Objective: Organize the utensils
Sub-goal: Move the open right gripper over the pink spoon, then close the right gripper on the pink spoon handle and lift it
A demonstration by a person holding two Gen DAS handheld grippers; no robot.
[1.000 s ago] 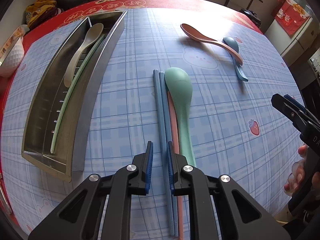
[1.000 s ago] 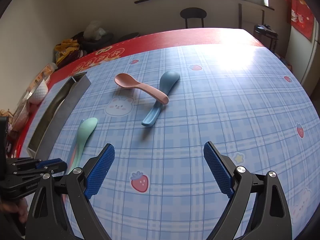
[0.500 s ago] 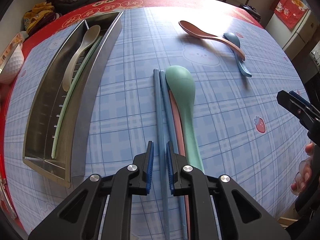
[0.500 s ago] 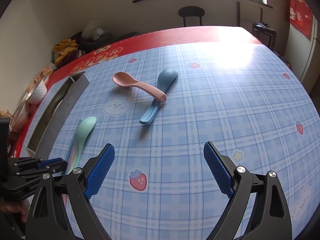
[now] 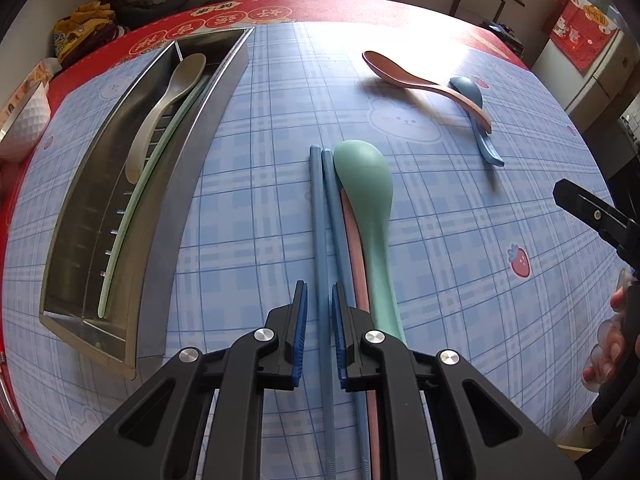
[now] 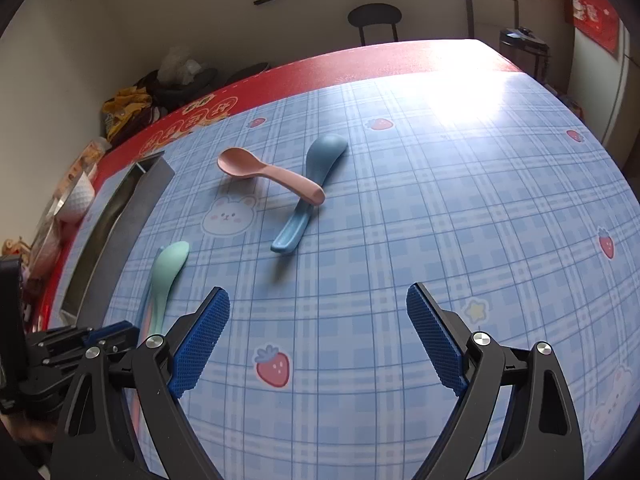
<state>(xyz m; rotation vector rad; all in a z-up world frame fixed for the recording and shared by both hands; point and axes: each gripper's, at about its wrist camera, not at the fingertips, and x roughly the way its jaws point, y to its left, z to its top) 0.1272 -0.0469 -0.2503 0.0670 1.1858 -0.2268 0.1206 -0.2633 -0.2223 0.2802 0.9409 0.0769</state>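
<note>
L hand-held gripper [image 5: 319, 336] points down at the desk [image 5: 248, 200], jaws nearly clenched w/ 1 blue chopstick [image 5: 320, 216] between the pads, tho contact can't be confirmed; a 2nd blue chopstick [image 5: 334, 208], a pink chopstick [image 5: 354, 248] & a green spoon [image 5: 370, 196] lie just beside it on the R. R hand-held gripper [image 6: 318, 340] hangs released, jaws wide, nothing between them, above the checked cloth. Pink spoon [image 6: 268, 174] rests across blue spoon [image 6: 316, 176] farther back; steel tray [image 5: 80, 216] at L holds a beige spoon [image 5: 168, 112] & a green chopstick [image 5: 148, 184].
</note>
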